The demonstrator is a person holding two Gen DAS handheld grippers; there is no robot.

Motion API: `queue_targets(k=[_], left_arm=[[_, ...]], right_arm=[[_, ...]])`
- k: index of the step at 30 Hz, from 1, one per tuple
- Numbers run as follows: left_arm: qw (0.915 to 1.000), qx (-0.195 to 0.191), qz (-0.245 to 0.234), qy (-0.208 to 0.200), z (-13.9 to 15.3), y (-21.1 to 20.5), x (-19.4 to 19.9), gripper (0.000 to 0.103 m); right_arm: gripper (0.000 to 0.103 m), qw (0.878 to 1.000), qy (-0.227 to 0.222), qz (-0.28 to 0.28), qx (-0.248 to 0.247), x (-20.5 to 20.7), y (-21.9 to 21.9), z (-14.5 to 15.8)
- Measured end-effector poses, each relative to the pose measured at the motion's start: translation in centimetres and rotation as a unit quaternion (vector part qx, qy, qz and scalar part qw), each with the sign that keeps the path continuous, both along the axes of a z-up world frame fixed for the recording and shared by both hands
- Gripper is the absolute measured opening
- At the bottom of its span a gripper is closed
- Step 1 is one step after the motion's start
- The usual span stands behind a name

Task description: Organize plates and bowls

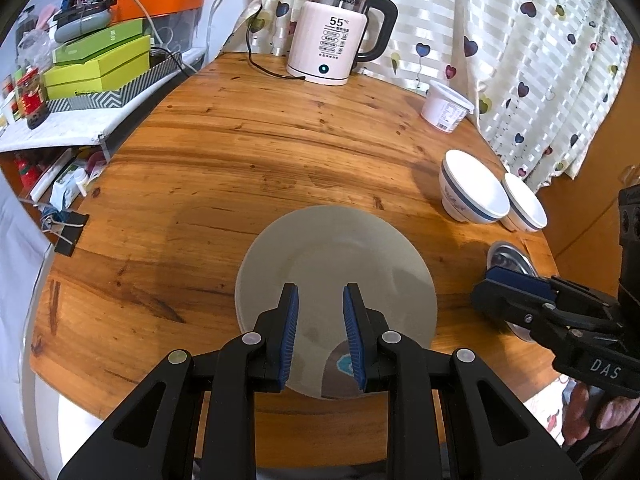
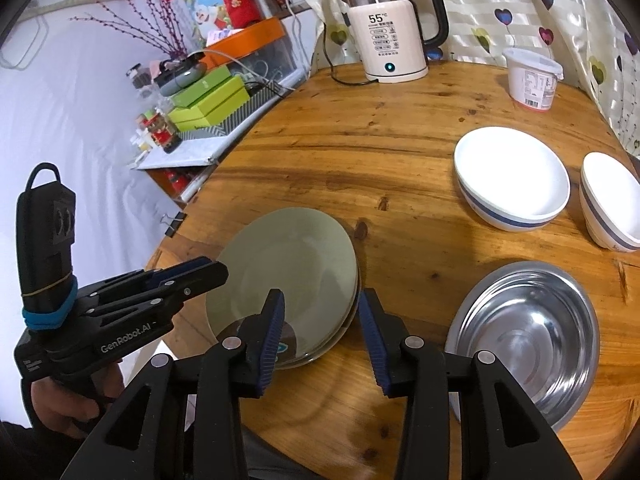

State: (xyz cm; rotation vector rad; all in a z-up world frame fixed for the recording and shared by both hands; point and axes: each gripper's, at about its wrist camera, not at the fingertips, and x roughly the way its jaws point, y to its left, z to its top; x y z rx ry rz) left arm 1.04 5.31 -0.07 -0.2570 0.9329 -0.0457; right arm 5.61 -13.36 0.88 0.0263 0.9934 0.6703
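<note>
A short stack of pale grey plates [image 1: 336,264] [image 2: 288,264] lies near the front edge of the round wooden table [image 1: 240,140]. My left gripper [image 1: 321,288] [image 2: 218,270] hovers over the plates' near part, open by a narrow gap, with nothing between its blue pads. My right gripper [image 2: 322,296] [image 1: 484,286] stands open by the stack's right rim without pressing on it. Beside it sits a steel bowl [image 2: 528,336] [image 1: 510,258]. Two white bowls with a blue band [image 2: 512,176] [image 2: 612,200] [image 1: 472,188] stand side by side further back.
An electric kettle [image 1: 336,40] with its cord and a white tub [image 1: 446,106] stand at the table's far edge by a heart-print curtain. A cluttered shelf with green boxes [image 1: 96,68] adjoins the left side. A binder clip [image 1: 68,232] grips the left rim.
</note>
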Motion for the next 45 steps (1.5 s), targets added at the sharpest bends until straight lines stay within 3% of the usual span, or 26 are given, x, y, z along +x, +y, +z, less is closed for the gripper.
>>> queue_targets(k=[18,45], left_arm=[[0.9991,0.009,-0.042,0.001,0.6,-3.7,2.4,0.024],[0.9957,0.017,-0.091,0.007,1.0,-8.4,5.9,0.024]], right_arm=[[0.039,0.998,-0.006,-0.054,0.012,1.4,-5.5,1.3],[0.039,0.992,0.004,-0.125,0.026,3.2,-11.9,0.9]])
